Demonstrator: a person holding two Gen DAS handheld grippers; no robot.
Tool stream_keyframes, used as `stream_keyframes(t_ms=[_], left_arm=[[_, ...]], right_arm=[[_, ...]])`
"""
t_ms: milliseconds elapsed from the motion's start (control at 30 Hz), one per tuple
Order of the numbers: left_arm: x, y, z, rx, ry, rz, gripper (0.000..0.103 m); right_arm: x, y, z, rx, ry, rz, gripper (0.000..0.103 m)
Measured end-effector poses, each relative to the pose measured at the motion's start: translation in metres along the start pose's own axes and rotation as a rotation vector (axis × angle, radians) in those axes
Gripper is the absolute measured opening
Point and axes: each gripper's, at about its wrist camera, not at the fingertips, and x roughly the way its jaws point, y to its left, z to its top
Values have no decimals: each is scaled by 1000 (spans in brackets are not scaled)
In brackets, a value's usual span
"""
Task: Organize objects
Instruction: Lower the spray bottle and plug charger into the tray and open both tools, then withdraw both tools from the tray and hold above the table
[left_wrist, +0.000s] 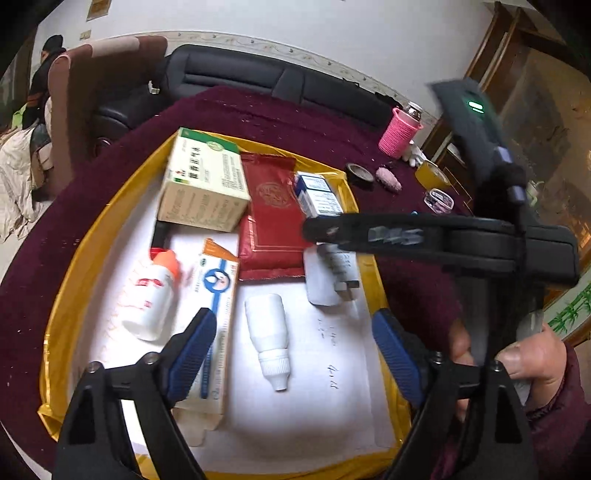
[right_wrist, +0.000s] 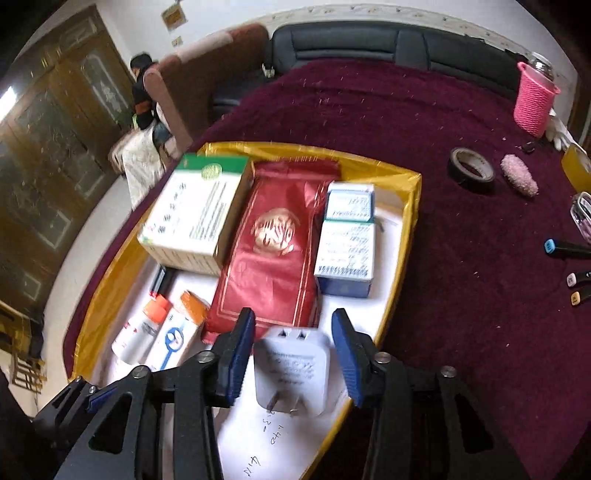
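Note:
A gold-rimmed tray (left_wrist: 70, 295) lined with white paper holds a green-white medicine box (left_wrist: 203, 177), a red packet (left_wrist: 271, 218), a blue-white box (left_wrist: 317, 195), an orange-capped bottle (left_wrist: 153, 291), a long toothpaste-style box (left_wrist: 214, 317), a white dropper bottle (left_wrist: 269, 336) and a white plug adapter (left_wrist: 325, 277). My left gripper (left_wrist: 295, 350) is open above the dropper bottle. My right gripper (right_wrist: 293, 354) is open, its fingers on either side of the adapter (right_wrist: 291, 369), not touching it. The tray also shows in the right wrist view (right_wrist: 410, 229), and the right gripper crosses the left wrist view (left_wrist: 332, 236).
On the maroon tablecloth (right_wrist: 443, 295) right of the tray lie a tape roll (right_wrist: 471, 170), a pink fuzzy object (right_wrist: 519, 179), a pink knitted cup holder (right_wrist: 535, 103), markers (right_wrist: 569, 251) and a small clear box (right_wrist: 581, 214). A sofa and a seated person are behind.

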Motion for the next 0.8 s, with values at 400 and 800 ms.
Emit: stream_keyframes(t_ms=[400,800], left_arm=[[-2,-7,4,-7,19,4,87],[-4,-57,11,118,-5,94,89]], right_arm=[[-59,-52,-18,74,-142,-66,88],[-74,-117,-46,191,-164,-125,88]])
